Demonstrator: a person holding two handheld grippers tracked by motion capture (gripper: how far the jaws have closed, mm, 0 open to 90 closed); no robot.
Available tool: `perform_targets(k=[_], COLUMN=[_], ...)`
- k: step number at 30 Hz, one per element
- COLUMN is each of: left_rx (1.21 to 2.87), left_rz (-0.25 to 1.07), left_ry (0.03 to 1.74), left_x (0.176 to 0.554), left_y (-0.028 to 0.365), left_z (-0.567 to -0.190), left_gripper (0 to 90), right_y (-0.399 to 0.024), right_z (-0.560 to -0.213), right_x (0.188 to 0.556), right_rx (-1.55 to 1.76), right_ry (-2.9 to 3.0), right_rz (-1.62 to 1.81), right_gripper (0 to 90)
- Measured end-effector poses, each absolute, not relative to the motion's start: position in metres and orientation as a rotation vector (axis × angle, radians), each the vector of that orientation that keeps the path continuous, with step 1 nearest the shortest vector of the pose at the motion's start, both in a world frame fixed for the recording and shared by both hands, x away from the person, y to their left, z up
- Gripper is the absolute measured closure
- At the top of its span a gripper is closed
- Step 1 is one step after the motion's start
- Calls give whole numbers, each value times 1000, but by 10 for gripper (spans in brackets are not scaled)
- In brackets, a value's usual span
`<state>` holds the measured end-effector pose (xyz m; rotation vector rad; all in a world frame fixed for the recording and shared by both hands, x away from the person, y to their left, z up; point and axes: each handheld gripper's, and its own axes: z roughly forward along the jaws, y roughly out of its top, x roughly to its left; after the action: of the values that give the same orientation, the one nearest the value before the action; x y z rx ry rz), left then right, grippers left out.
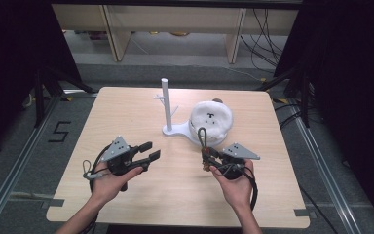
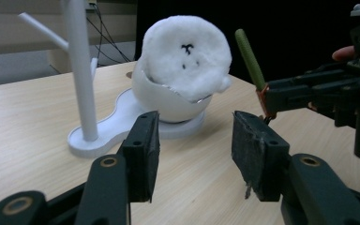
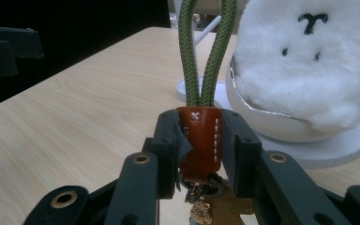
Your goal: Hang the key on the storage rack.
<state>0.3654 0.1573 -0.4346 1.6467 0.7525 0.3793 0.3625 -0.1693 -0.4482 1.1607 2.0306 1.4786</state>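
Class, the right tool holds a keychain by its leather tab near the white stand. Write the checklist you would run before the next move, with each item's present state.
1. Right tool clamped on keychain: ok.
2. Green cord loop standing up, open: ok.
3. Left tool empty, apart from the keychain: ok.
4. White stand upright on table: ok.
5. Plush clear of the stand's pegs: ok.
6. Loop wide enough for a peg: cannot tell.
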Motion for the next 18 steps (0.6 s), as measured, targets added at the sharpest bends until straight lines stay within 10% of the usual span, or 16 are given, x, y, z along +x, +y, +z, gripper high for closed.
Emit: perform_targets(k=[18], left_rx=[1627], left_rz=[155], left_ry=[775], left_x=[397], left_y=[114], left_z=[-411], left_gripper=[606], right_y=[-144], right_z=[-443], right_x=[360], right_rx=[1085], right_ry=[1997], right_rz=[1542], right_gripper=[701])
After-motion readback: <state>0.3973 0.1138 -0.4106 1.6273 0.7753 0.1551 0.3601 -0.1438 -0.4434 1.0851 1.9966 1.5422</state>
